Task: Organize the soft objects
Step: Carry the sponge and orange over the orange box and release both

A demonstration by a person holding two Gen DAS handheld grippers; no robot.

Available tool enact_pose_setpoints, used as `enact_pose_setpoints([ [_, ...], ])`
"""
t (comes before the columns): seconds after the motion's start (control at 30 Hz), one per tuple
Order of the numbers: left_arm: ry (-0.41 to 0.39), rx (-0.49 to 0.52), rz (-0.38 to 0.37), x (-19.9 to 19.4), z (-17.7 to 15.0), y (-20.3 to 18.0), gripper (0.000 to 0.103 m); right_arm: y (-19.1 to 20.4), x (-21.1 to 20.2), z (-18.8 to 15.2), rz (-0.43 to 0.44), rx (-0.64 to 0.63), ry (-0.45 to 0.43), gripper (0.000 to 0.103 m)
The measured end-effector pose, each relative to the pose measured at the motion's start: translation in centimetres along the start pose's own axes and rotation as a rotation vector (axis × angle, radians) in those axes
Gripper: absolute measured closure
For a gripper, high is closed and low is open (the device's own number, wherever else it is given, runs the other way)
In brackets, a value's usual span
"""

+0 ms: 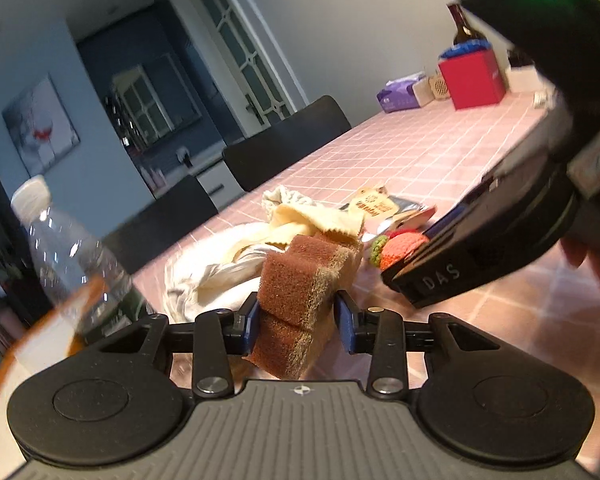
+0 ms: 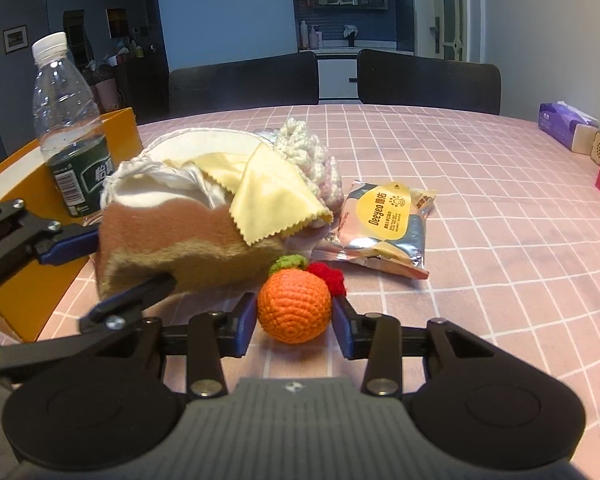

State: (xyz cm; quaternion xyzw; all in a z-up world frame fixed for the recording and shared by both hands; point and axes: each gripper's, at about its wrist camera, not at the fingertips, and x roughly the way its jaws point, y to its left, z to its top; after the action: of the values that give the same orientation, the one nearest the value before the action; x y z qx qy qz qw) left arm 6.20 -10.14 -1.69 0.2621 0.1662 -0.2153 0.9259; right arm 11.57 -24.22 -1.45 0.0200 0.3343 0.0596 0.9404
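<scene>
Our left gripper [image 1: 296, 320] pinches the brown sponge [image 1: 306, 280] in its jaws, up off the pink surface [image 2: 480, 208]. Our right gripper [image 2: 294, 328] has its jaws spread around the orange yarn ball [image 2: 294, 306], which sits right between them, maybe touching. The orange box [image 2: 28, 216] is off to the left.
</scene>
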Motion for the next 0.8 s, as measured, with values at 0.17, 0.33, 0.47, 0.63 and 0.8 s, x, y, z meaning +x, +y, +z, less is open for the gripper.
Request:
enact_pose_setpoints([
  [0.17,0.041,-0.112,-0.043,-1.6,0.1,1.7,0.060,0.2,-0.7,-0.8,0.001,-0.003,0.009,0.062],
  [0.33,0.032,-0.200,-0.071,-4.2,-0.3,3.1,0.060,1.1,-2.1,-1.4,0.020,-0.026,-0.003,0.063],
  [0.47,0.018,-0.266,-0.090,-6.5,-0.8,4.4,0.060,2.1,-4.0,-1.6,0.035,-0.056,-0.030,0.062],
  [0.63,-0.043,-0.319,-0.073,-10.4,-0.5,6.2,0.060,3.2,-6.6,-1.3,0.083,-0.081,-0.065,0.062],
  [0.8,-0.084,-0.355,0.004,-13.6,-0.4,9.6,0.060,5.0,-9.4,0.3,0.238,-0.098,-0.131,0.062],
])
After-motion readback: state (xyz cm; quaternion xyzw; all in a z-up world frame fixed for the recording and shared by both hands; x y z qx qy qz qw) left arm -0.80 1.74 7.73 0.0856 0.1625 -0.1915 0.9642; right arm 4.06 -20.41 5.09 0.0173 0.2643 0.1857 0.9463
